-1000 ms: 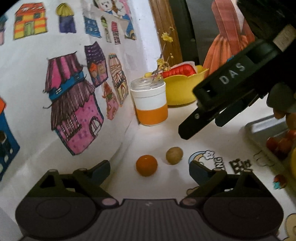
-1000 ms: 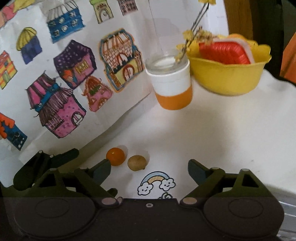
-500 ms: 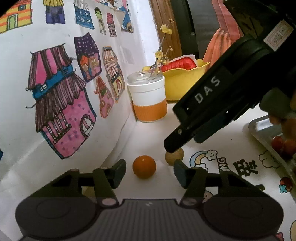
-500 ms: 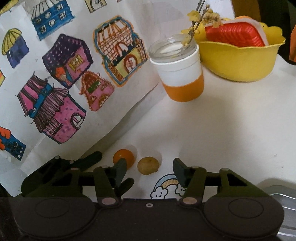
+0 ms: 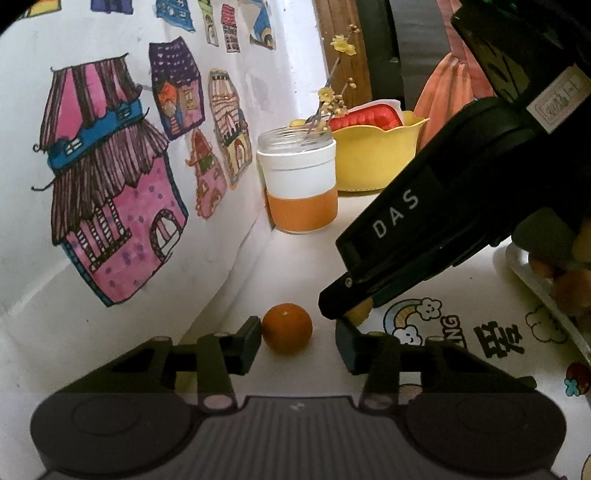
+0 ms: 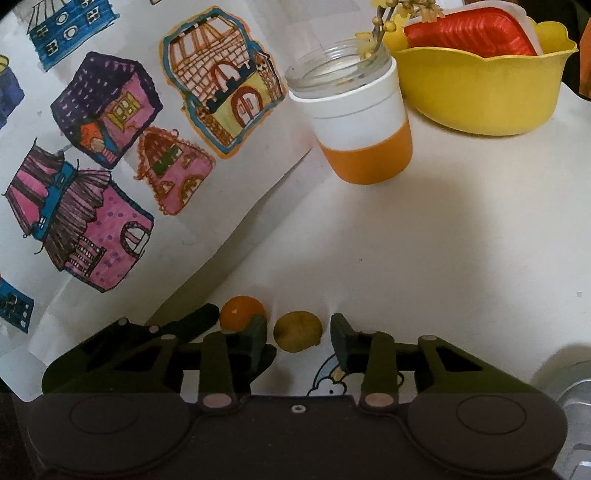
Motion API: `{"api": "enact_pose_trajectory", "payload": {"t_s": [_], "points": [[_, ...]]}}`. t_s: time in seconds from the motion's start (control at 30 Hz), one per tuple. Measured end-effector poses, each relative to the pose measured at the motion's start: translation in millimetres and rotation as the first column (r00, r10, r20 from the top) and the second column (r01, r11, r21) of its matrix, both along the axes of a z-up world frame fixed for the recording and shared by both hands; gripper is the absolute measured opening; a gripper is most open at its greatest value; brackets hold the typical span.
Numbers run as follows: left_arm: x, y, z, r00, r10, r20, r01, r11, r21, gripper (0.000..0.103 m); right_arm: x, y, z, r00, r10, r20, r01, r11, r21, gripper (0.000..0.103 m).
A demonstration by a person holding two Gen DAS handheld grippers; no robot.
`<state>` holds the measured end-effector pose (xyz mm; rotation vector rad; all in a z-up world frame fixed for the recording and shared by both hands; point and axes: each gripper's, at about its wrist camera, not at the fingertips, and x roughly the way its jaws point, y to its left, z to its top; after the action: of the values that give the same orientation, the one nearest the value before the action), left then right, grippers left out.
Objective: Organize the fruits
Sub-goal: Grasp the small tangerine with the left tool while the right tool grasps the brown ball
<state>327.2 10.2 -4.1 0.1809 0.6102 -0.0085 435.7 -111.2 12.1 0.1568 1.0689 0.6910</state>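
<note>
**Two small fruits between parted fingers**

The orange fruit (image 5: 287, 328) is round, smooth and glossy, with no long axis to speak of. It sits on the white worktop (image 6: 461, 229) close to the paper with drawn houses (image 5: 110, 206). Just beside it lies the yellow-brown fruit (image 6: 297, 331), dull, slightly oval, long axis running left to right in the right wrist view.

The left gripper (image 5: 299, 341) brackets the orange fruit, fingers (image 5: 248, 341) narrowed, one touching it, the other apart. The right gripper (image 6: 297, 341) stands likewise parted around the yellow-brown fruit.

Behind, a glass jar (image 6: 356, 122) in a white-and-orange sleeve holds a flowering twig (image 5: 334, 85). The yellow bowl (image 6: 480, 88) holds a red packet (image 6: 469, 33). A metal tray (image 5: 535, 280) at the right edge holds fruits, blurred.
</note>
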Motion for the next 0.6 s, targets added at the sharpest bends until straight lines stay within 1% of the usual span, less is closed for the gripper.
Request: {"api": "enact_pose_trajectory", "payload": {"t_s": [0.1, 0.3, 0.43, 0.6], "points": [[-1.0, 1.3, 0.4, 1.0, 0.005, 0.0, -0.005, 1.0, -0.005, 0.045, -0.2, 1.1, -1.2, 1.0, -0.007, 0.002, 0.007, 1.0, 0.0, 0.031], [-1.6, 4.6, 0.8, 1.0, 0.019, 0.003, -0.019, 1.0, -0.012, 0.04, -7.3, -5.4, -4.9, 1.0, -0.01, 0.006, 0.01, 1.0, 0.003, 0.031], [-2.8, 5.0, 0.5, 1.0, 0.029, 0.005, -0.029, 0.999, -0.015, 0.034, -13.9, -6.7, -5.7, 1.0, -0.006, 0.014, 0.006, 1.0, -0.004, 0.031], [-6.0, 5.0, 0.9, 1.0, 0.03, 0.004, -0.03, 0.999, -0.018, 0.032, -22.4, -6.8, -5.4, 1.0, -0.006, 0.011, 0.006, 1.0, -0.005, 0.031]]}}
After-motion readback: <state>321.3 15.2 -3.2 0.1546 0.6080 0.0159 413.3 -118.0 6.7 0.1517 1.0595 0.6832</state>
